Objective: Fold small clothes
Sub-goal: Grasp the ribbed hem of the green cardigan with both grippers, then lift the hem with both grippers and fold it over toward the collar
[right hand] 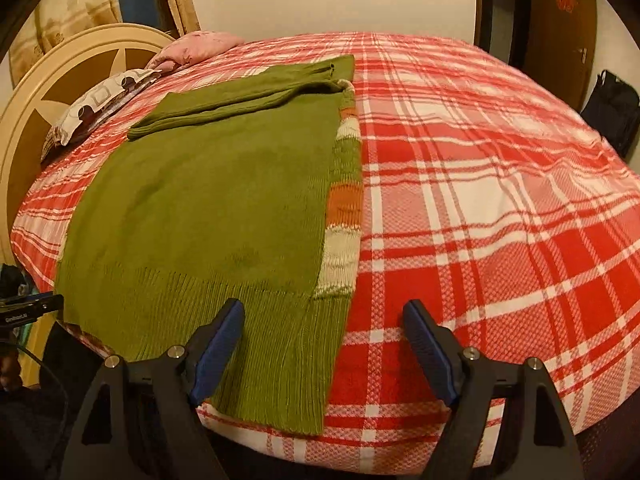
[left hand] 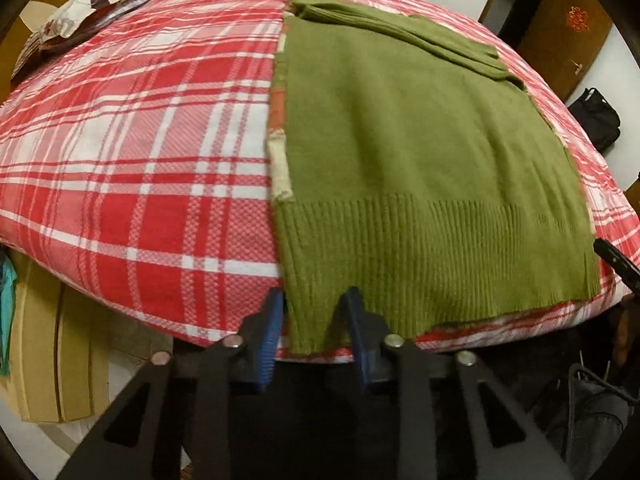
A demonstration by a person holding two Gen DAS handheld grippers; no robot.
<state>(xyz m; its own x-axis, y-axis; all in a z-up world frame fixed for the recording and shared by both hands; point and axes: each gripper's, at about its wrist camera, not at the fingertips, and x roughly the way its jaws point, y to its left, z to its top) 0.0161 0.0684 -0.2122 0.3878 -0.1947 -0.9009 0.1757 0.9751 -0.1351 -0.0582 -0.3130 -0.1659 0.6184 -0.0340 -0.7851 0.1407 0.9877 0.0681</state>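
The left gripper (left hand: 312,300) points steeply down with its blue fingers (left hand: 269,332) drawn close together, perhaps already pinching the sweater (left hand: 420,152) corner between them, while the right gripper (right hand: 324,316) holds its fingers (right hand: 218,340) wide apart.

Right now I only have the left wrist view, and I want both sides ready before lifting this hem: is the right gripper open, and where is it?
Observer: The right gripper is open, jaws wide apart, at the near hem of the green sweater.
Operator: Is any cloth between its fingers?
Observer: Yes, the hem's corner lies between them. One finger is over the ribbing, the other over the plaid bedspread, and neither pad presses on the cloth.
Operator: Anything beyond the bed's head end that I'm missing?
Observer: Patterned curtains hang behind the headboard.
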